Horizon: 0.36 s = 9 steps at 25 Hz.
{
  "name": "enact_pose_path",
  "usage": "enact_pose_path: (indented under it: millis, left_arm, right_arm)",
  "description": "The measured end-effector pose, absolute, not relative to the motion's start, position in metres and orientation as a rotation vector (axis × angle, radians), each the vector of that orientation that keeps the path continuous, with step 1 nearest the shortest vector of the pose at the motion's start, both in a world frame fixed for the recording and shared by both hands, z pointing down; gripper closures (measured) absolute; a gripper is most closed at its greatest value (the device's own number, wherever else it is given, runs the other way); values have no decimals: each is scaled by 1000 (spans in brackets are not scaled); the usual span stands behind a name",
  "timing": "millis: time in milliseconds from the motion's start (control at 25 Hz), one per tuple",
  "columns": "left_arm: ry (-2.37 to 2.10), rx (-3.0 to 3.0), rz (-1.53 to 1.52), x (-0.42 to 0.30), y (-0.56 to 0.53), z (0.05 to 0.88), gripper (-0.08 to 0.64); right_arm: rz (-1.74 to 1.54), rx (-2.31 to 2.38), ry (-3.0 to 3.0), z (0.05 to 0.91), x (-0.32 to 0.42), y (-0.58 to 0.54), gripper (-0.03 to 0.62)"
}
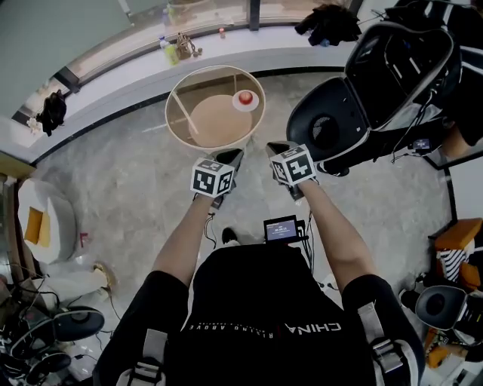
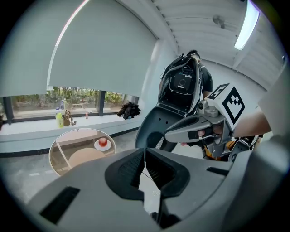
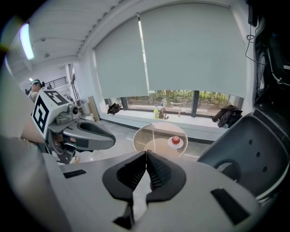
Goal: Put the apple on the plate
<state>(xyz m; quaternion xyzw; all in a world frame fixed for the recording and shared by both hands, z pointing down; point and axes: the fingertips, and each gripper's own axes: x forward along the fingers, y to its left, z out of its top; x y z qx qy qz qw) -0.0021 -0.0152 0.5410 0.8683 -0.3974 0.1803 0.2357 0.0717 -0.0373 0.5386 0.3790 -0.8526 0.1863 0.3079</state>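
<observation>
A red apple (image 1: 245, 96) rests on a small white plate (image 1: 244, 104) at the right side of a round glass table (image 1: 181, 124). Both grippers are held in the air short of the table, side by side. My left gripper (image 1: 232, 156) is shut with nothing in it, and so is my right gripper (image 1: 273, 147). In the left gripper view the apple (image 2: 103, 142) on its plate (image 2: 97, 146) lies far ahead, left of the shut jaws (image 2: 145, 153). In the right gripper view the apple (image 3: 176, 139) sits ahead, right of the shut jaws (image 3: 146, 155).
A large black shell-shaped chair (image 1: 332, 124) stands open right of the table. A white window ledge (image 1: 136, 71) behind it carries bottles (image 1: 170, 51) and dark clothing (image 1: 329, 22). A white seat (image 1: 45, 219) stands at the left; cables and gear lie on the marble floor.
</observation>
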Motion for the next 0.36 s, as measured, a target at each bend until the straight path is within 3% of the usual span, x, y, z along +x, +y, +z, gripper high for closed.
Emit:
enact_pose_path:
  millis: [360]
  left_arm:
    - [-1096, 2388, 540, 14, -18, 541, 534]
  right_arm:
    - [492, 990, -2261, 538, 85, -40, 560]
